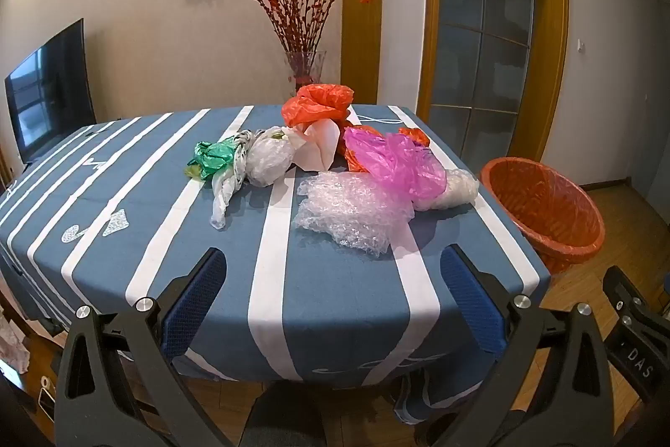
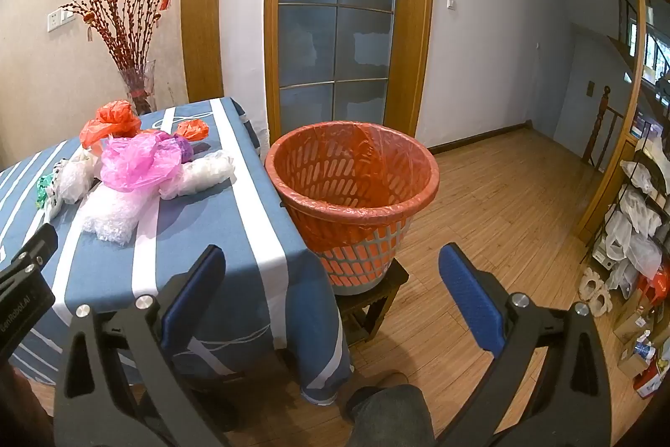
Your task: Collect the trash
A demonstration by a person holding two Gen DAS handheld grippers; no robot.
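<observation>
Crumpled plastic trash lies on the blue striped table: clear bubble wrap, a pink bag, an orange bag, a green bag and white bags. My left gripper is open over the table's near edge, short of the bubble wrap, with nothing between its fingers. An orange-lined basket stands on a stool right of the table. My right gripper is open and empty in front of the basket, beside the table's corner. The pink bag and the bubble wrap show at its left.
A glass vase with red branches stands behind the table, a TV to the left. A glass door is behind the basket. Shelves with bags and boxes line the right wall. A person's knee shows below.
</observation>
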